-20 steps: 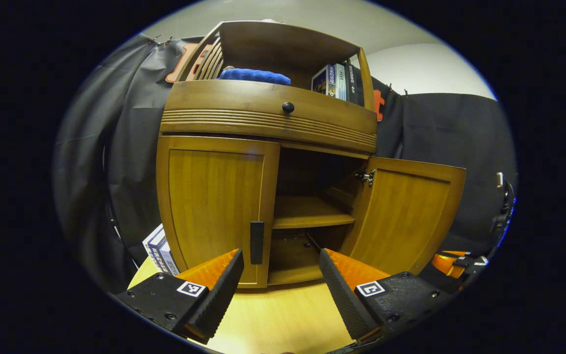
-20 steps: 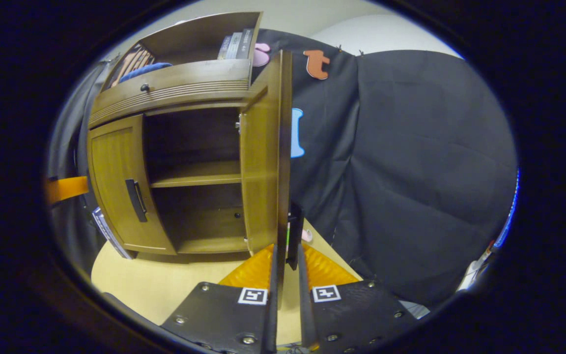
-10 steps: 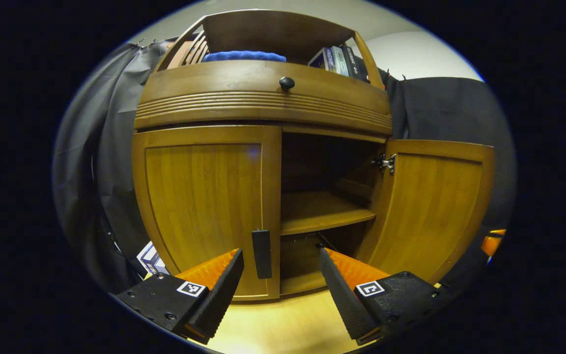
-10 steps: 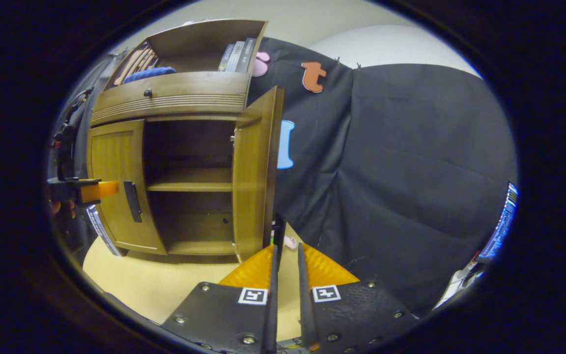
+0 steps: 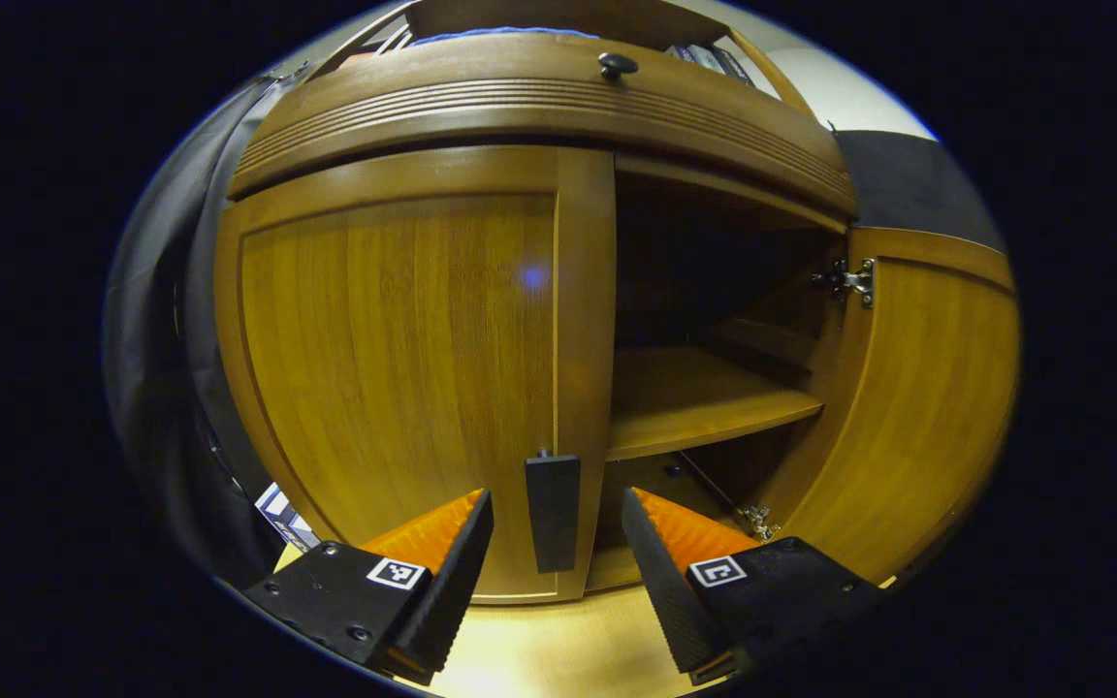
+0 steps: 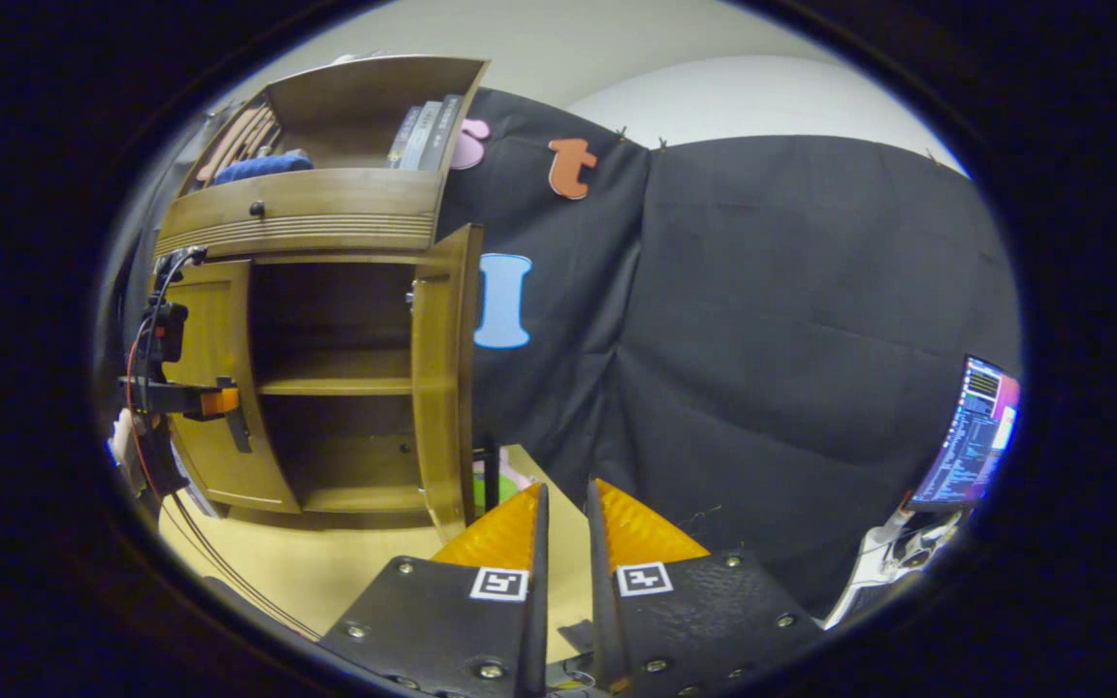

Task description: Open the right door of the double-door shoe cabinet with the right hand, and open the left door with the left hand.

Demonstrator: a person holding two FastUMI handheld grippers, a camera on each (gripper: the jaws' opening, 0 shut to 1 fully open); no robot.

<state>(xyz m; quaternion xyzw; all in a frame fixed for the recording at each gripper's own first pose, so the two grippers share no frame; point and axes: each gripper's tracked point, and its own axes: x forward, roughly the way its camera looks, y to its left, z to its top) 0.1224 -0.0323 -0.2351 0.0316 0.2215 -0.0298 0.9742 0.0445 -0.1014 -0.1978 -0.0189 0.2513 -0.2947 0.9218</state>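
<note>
Pale tabletop (image 6: 345, 572) bears the cabinet (image 5: 539, 107) (left tool (image 5: 556, 521) apart, right tool (image 6: 563, 504) nearly together).

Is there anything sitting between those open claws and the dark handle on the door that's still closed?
Nothing visible is in the way. In the left gripper view, the left gripper is open, and the handle of the closed left door stands straight ahead, in line with the gap between its fingers. The right door hangs open, off to one side.
</note>
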